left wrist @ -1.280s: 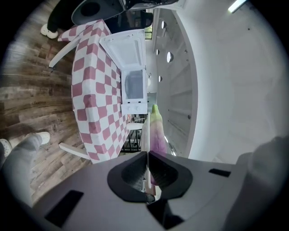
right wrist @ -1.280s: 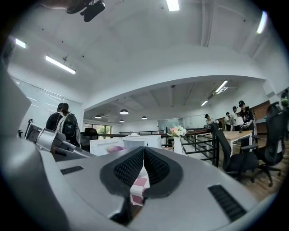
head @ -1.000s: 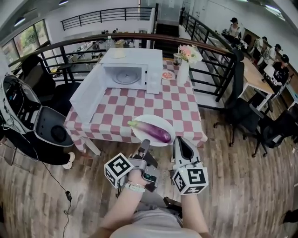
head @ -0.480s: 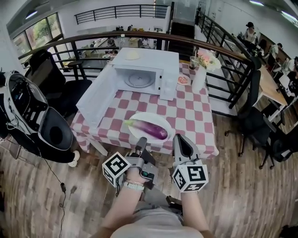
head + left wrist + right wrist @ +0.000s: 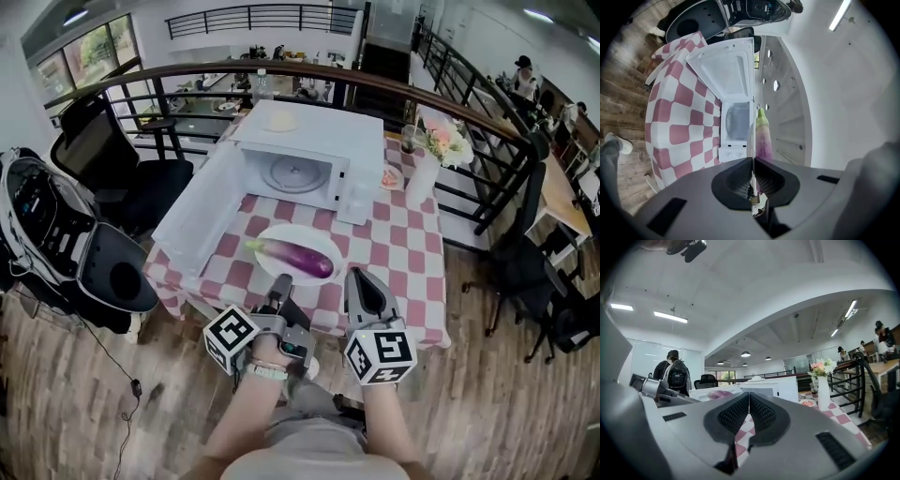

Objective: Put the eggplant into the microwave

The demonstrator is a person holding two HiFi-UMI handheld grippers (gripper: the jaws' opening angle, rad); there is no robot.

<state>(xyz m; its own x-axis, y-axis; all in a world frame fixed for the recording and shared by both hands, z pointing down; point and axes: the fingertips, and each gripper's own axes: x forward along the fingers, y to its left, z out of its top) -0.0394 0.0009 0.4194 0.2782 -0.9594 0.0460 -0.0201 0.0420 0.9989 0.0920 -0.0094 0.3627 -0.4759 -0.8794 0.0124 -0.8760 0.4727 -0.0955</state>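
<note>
A purple eggplant point(image 5: 292, 255) with a green stem lies on a white plate point(image 5: 311, 232) near the front edge of the checkered table point(image 5: 405, 251). Behind it stands a white microwave point(image 5: 309, 150), its door point(image 5: 199, 214) swung open to the left and the turntable showing. My left gripper point(image 5: 281, 281) is shut and empty, just short of the plate. In the left gripper view the gripper point(image 5: 753, 159) points at the eggplant point(image 5: 763, 136) and the microwave point(image 5: 737, 121). My right gripper point(image 5: 360, 277) is beside it, shut and empty point(image 5: 749, 394), facing the microwave point(image 5: 774, 387).
A white vase of flowers point(image 5: 427, 161) and a small dish point(image 5: 391, 178) stand right of the microwave. A black office chair point(image 5: 112, 169) and a stand with a backpack point(image 5: 47, 225) are left of the table. A dark railing point(image 5: 187, 75) runs behind it.
Both grippers have come forward to the table's front edge, and the plate with the eggplant now lies close before them. Their jaws stayed shut.
</note>
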